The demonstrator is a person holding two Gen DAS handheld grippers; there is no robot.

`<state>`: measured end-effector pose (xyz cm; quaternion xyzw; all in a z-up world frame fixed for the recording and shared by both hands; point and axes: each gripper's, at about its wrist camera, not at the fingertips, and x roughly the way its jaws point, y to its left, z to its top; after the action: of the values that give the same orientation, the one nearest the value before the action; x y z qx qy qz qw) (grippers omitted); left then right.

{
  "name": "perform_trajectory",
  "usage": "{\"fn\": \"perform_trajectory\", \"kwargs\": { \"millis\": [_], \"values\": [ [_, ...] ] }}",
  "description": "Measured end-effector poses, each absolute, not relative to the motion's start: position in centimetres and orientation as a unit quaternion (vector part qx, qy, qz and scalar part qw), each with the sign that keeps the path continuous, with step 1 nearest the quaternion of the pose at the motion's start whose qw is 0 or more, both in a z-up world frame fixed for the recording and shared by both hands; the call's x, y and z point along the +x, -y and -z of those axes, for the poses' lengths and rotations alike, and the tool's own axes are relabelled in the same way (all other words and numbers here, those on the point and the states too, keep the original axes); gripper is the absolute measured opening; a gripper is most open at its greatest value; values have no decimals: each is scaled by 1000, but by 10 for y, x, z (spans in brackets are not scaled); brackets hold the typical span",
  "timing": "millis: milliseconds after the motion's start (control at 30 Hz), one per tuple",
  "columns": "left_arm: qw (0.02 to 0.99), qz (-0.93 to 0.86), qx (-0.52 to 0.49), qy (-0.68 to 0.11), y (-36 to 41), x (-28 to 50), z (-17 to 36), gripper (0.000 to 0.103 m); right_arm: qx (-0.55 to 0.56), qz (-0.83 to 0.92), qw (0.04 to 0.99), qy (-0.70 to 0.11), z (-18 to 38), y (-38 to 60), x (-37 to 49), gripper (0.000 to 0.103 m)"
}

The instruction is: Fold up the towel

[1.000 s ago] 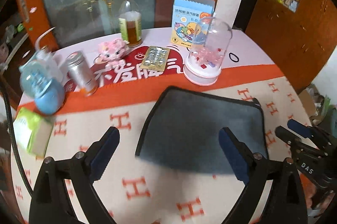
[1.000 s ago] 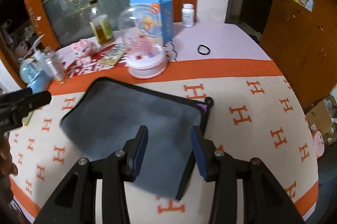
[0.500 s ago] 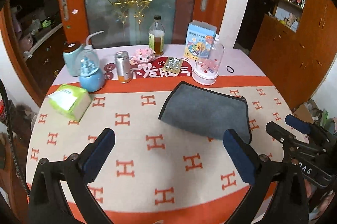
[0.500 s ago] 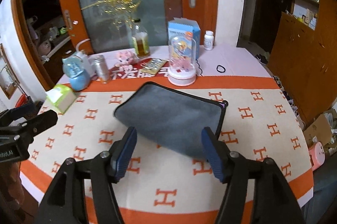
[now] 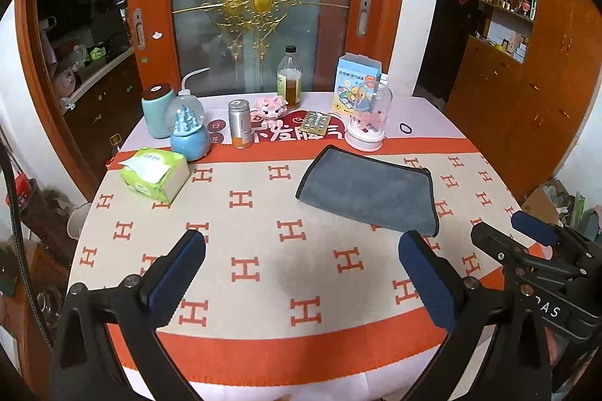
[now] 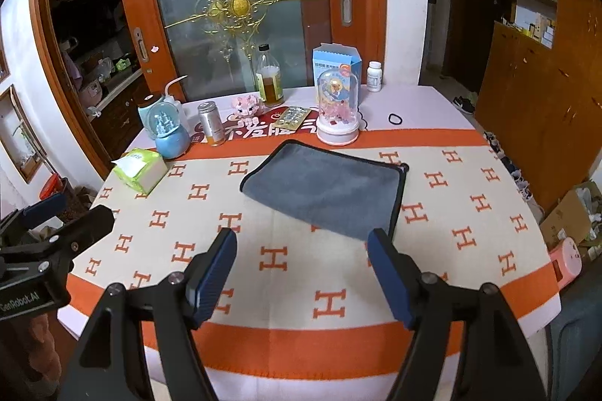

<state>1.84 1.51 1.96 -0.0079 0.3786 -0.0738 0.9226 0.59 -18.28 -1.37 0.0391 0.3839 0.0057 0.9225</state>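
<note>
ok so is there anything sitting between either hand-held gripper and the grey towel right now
Nothing visible. Only bare patterned tablecloth lies between the open right hand-held gripper and the grey towel, and likewise for the open left hand-held gripper. The tissue pack and glass dome sit off to the side and behind.

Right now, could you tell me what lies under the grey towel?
The grey towel lies flat on the orange-and-cream tablecloth, which shows all round it. Whatever the cloth hides beneath it cannot be seen.
</note>
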Motion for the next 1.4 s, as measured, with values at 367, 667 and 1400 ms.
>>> {"fn": "perform_trajectory", "kwargs": {
  "millis": [367,667,1400],
  "values": [
    [922,45,-12,-384,-9,-5,-24,102,24,-14,921,-389,9,176,-11,72],
    [920,15,-25,-390,2,-11,-27,102,17,-23,921,-390,1,187,-15,72],
    [904,-9,-8,-427,35,-19,-20,102,28,-17,902,-431,13,213,-12,72]
  ]
}}
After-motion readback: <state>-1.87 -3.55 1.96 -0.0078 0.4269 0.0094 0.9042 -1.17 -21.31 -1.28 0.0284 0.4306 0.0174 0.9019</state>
